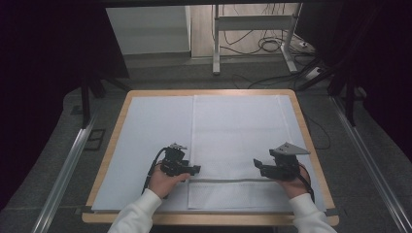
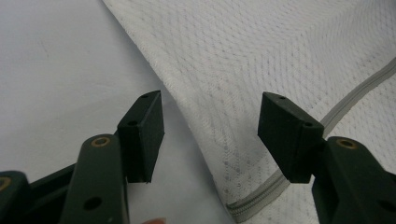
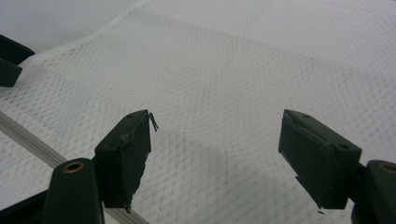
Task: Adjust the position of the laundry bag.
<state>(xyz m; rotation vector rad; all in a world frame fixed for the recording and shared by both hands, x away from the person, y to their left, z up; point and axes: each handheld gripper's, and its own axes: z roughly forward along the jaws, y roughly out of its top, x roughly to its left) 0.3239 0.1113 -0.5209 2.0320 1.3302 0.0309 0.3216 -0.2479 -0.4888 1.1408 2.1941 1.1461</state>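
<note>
A white mesh cloth (image 1: pixel 235 141) lies flat on the table, with a grey zip-like seam (image 1: pixel 228 180) running across near its front. My left gripper (image 1: pixel 194 170) hovers at the cloth's left edge, open, its jaws astride that edge (image 2: pixel 187 121) just above the seam's end (image 2: pixel 252 203). At the cloth's right side my right gripper (image 1: pixel 258 165) is open too, low over the mesh (image 3: pixel 219 112), nothing between its jaws. The seam (image 3: pixel 28 137) passes behind its left jaw. Both are held by hands in white sleeves.
A pale sheet (image 1: pixel 145 141) covers the wooden table (image 1: pixel 301 116), whose rim shows all round. Beyond the far edge stand a desk frame (image 1: pixel 252 29) and floor cables (image 1: pixel 272 46). Metal rails (image 1: pixel 68 165) run along both sides.
</note>
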